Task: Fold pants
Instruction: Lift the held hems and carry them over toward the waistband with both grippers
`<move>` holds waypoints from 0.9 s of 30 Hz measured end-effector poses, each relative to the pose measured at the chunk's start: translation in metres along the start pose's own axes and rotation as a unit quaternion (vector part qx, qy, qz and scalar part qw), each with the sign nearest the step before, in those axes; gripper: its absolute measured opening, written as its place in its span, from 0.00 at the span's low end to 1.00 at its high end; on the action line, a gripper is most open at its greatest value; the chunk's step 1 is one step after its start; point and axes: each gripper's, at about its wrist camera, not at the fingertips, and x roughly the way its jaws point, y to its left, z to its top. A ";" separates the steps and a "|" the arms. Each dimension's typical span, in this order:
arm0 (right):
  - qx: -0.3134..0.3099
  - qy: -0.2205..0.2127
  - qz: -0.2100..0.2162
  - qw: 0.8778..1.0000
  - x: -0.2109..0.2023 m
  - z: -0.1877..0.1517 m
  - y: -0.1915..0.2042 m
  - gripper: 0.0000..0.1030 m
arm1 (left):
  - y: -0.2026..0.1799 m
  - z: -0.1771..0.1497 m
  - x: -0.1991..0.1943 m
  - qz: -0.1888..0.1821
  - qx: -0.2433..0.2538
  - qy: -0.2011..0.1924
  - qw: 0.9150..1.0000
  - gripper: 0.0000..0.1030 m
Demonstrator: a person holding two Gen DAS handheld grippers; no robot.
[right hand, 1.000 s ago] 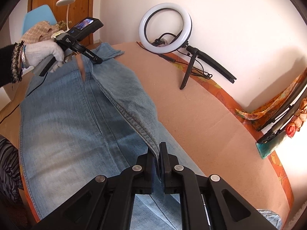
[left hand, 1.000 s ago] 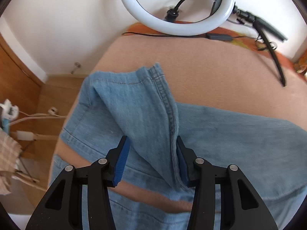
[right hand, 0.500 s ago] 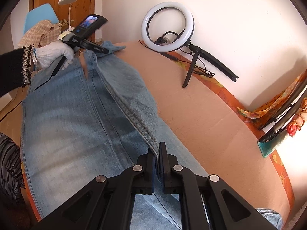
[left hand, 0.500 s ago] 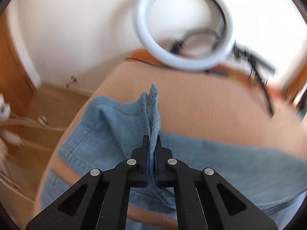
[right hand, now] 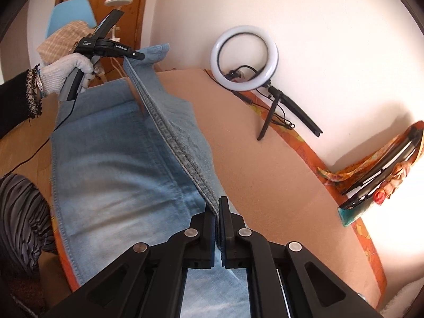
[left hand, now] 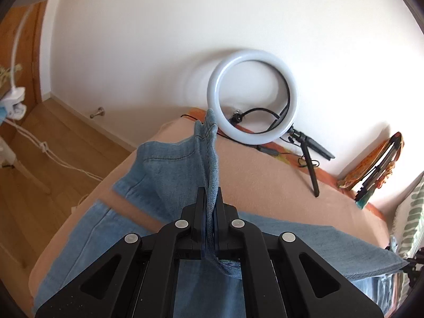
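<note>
Light blue denim pants point(right hand: 111, 175) lie spread on a tan-covered table point(right hand: 265, 164). My left gripper point(left hand: 211, 198) is shut on the outer seam of one pant leg point(left hand: 169, 175) near its hem, and the hem stands up beyond the fingers. In the right wrist view the left gripper point(right hand: 137, 56) is at the far end, held by a gloved hand point(right hand: 66, 70). My right gripper point(right hand: 217, 209) is shut on the same seam further along. The seam point(right hand: 169, 132) runs taut and raised between the two grippers, with the leg lifted off the table.
A white ring light point(right hand: 245, 57) on a black tripod point(right hand: 267, 122) stands at the table's far edge by the wall. Folded black stands and orange cloth point(right hand: 376, 169) lie at the right. A blue chair point(right hand: 70, 13) and wooden floor point(left hand: 39, 159) are beyond the left end.
My left gripper went from open around the seam to shut on it, then rose and swung with the cloth. My right gripper lifted too, and the seam between them came up taut.
</note>
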 end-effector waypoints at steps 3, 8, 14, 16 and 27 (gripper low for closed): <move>-0.010 0.002 0.011 1.000 -0.017 -0.005 0.023 0.00 | 0.014 -0.019 -0.026 -0.014 -0.024 -0.013 1.000 0.03; -0.015 0.008 0.039 0.999 -0.032 -0.023 0.059 0.00 | 0.036 -0.061 -0.053 -0.017 -0.069 -0.025 0.997 0.03; -0.027 0.041 0.066 0.997 -0.022 -0.049 0.105 0.00 | 0.066 -0.107 -0.067 0.001 -0.121 -0.021 0.992 0.03; -0.032 0.051 0.070 0.996 -0.017 -0.056 0.116 0.00 | 0.074 -0.115 -0.069 0.003 -0.136 -0.022 0.990 0.03; -0.031 0.069 0.060 0.995 -0.007 -0.072 0.136 0.00 | 0.113 -0.117 -0.070 0.013 -0.218 -0.028 0.975 0.23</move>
